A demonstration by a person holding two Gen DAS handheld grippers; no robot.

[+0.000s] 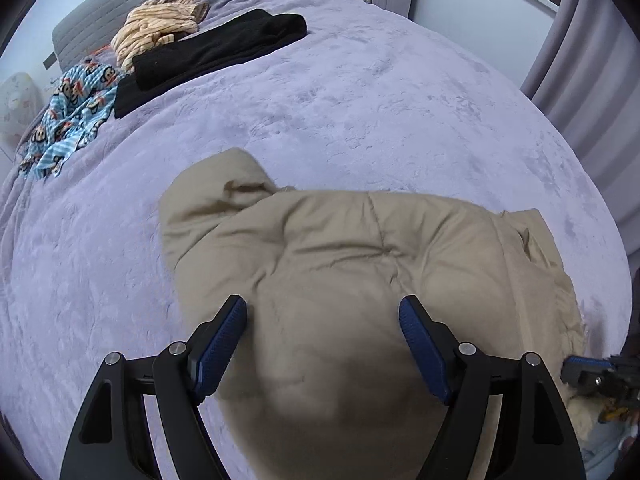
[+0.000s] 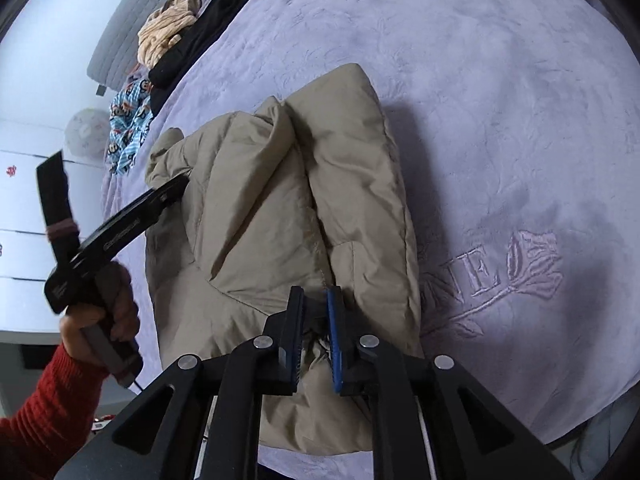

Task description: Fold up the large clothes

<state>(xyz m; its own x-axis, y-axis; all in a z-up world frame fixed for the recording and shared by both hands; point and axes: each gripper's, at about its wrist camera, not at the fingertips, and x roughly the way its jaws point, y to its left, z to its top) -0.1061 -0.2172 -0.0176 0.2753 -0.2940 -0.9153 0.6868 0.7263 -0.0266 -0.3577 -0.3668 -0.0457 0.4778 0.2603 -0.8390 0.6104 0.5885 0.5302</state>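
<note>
With my right tongs (image 2: 316, 336) pinching the beige padded jacket (image 2: 288, 220) hem and left tongs (image 1: 320, 344) released above it, I judged a slow, even pull best — keeping the fold flat on the bed (image 2: 500, 100).

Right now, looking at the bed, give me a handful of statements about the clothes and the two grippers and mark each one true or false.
1. The beige padded jacket lies on the lilac bedspread. True.
2. The left gripper is clamped shut on the jacket. False: its jaws stand wide apart over the jacket, nothing pinched.
3. The right gripper has its jaws nearly together at the jacket's near edge. True; whether fabric is pinched is unclear.
4. The black garment lies on top of the beige jacket. False: it lies far off, near the headboard.
5. A blue cartoon-print garment lies beside the black one. True.
</note>
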